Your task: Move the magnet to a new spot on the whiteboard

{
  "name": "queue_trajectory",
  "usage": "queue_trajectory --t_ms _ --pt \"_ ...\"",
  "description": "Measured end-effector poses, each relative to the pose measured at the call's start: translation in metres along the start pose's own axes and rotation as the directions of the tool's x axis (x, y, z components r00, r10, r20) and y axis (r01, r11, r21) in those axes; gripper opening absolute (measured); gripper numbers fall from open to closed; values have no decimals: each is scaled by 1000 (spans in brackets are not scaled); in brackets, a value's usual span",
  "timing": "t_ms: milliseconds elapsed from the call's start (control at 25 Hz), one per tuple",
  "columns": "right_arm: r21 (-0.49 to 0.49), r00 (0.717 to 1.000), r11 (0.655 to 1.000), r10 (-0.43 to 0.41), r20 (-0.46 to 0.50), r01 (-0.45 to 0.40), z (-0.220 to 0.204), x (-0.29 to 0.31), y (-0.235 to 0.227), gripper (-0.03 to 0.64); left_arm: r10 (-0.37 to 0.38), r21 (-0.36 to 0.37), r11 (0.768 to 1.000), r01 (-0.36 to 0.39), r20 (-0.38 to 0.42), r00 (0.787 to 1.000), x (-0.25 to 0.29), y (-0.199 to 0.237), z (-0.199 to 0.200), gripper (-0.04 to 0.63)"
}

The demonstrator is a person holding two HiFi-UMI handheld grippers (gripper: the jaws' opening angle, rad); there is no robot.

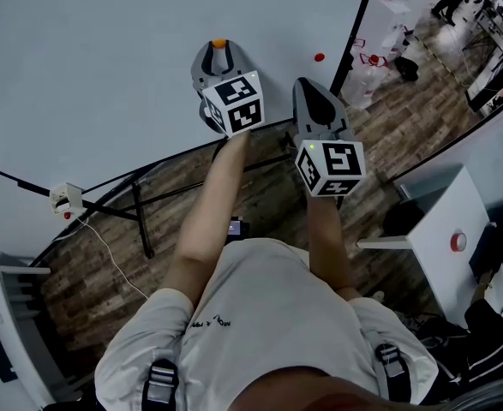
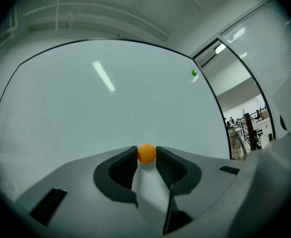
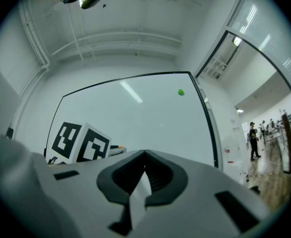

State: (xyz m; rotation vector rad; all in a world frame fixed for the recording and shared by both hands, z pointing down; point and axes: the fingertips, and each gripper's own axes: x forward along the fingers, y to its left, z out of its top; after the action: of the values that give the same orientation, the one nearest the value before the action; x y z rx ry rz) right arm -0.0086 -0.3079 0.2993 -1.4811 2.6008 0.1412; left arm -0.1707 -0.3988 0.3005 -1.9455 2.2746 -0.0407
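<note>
The whiteboard (image 1: pixel 105 67) fills the upper left of the head view. My left gripper (image 1: pixel 219 50) points level at it and is shut on a small orange magnet (image 1: pixel 219 43), which sits between the fingertips (image 2: pixel 146 153). I cannot tell whether the magnet touches the board (image 2: pixel 105 98). My right gripper (image 1: pixel 304 84) hangs just to the right of the left one, a little back from the board, with its jaws shut on nothing (image 3: pixel 145 153). A second small round magnet (image 1: pixel 320 56) sits near the board's right edge; it looks green in the gripper views (image 2: pixel 194 73) (image 3: pixel 180 91).
The board's black stand legs (image 1: pixel 140 204) spread over a wooden floor. A white socket box with a cable (image 1: pixel 66 199) lies at the left. A white table (image 1: pixel 444 229) stands at the right, and people stand far off beyond the board's right edge (image 3: pixel 254 138).
</note>
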Motion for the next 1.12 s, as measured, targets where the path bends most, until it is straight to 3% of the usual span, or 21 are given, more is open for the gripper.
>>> queue_trajectory --t_ms 1120 --pt "5 1000 1000 -4 -9 4 -3 4 -5 14 24 -1 1000 -24 -43 999 20 4 -4 114"
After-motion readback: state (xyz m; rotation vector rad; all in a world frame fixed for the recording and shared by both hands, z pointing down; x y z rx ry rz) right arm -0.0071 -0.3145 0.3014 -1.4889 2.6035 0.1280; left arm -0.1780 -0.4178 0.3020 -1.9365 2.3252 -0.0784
